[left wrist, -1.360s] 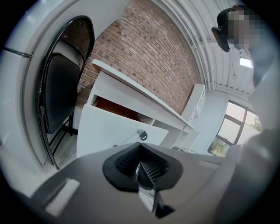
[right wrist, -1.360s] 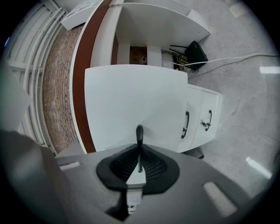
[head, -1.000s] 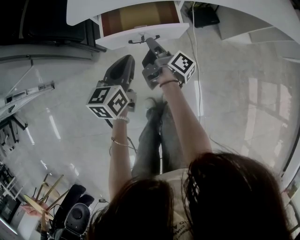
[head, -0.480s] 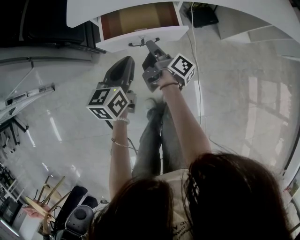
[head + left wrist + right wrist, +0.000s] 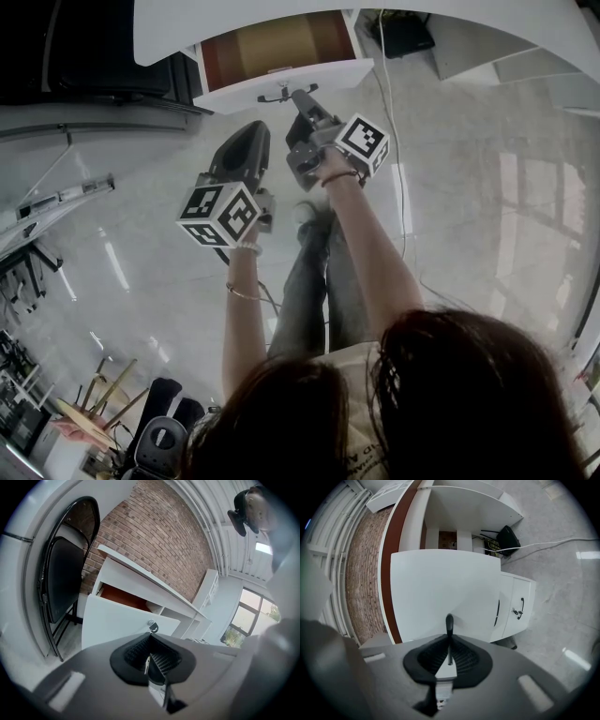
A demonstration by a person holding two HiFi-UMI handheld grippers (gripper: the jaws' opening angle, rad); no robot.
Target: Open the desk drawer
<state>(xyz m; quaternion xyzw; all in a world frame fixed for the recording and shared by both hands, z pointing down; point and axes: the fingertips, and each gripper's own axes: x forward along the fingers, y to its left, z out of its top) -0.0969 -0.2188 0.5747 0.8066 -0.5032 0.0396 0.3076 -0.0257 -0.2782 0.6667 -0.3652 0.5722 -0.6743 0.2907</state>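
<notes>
Drawer (image 5: 291, 73) sits pulled out from under the desk (image 5: 169, 28) front edge, brown inside showing. Right gripper (image 5: 300, 97) jaws are clamped on its dark handle (image 5: 449, 620). Left gripper (image 5: 150, 657) jaws are pressed together on nothing, near the drawer front, not touching

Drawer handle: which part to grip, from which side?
Grip the drawer handle on its thin dark bar, coming straight at the white drawer front. The bar stands off the front, so jaws can close across it. The right hand-held gripper is shut on it that way.
</notes>
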